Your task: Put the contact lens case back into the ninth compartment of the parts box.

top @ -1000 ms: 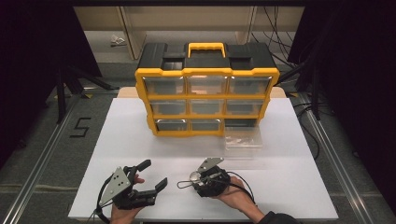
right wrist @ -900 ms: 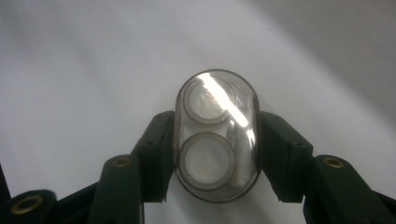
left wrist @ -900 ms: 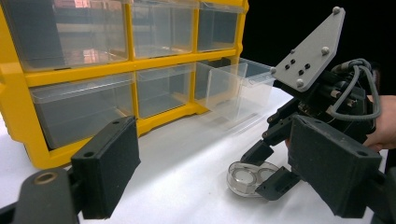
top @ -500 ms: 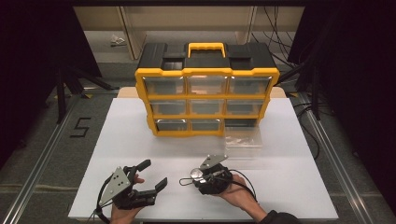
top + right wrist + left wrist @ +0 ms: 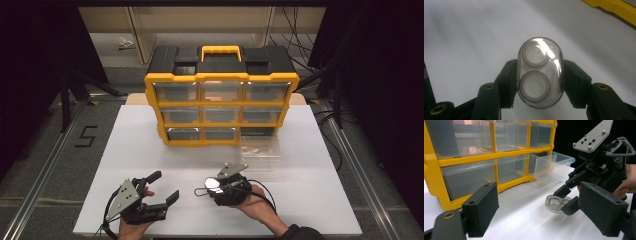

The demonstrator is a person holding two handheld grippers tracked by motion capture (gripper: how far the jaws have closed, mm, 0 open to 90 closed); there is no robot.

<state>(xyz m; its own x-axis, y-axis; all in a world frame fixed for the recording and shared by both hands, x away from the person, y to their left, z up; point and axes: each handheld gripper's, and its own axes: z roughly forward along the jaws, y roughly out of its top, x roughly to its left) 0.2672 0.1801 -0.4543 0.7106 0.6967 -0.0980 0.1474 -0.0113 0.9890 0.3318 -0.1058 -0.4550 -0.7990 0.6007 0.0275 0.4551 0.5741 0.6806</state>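
Here, clear case (image 5: 539, 72) amid bare table (image 5: 150, 150).

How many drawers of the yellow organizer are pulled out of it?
1. The bottom-right drawer lies on the table in front of its empty slot. The other eight sit in the organizer: three on top, three in the middle, two at the bottom.

I count two grippers, my left gripper (image 5: 161, 186) and my right gripper (image 5: 202, 191). There is one clear oval case (image 5: 539, 72), with two round wells in it. One yellow organizer (image 5: 221, 102) stands on one white table (image 5: 150, 150), showing nine drawer bays in three rows of three. One clear drawer (image 5: 260, 150) lies pulled out.
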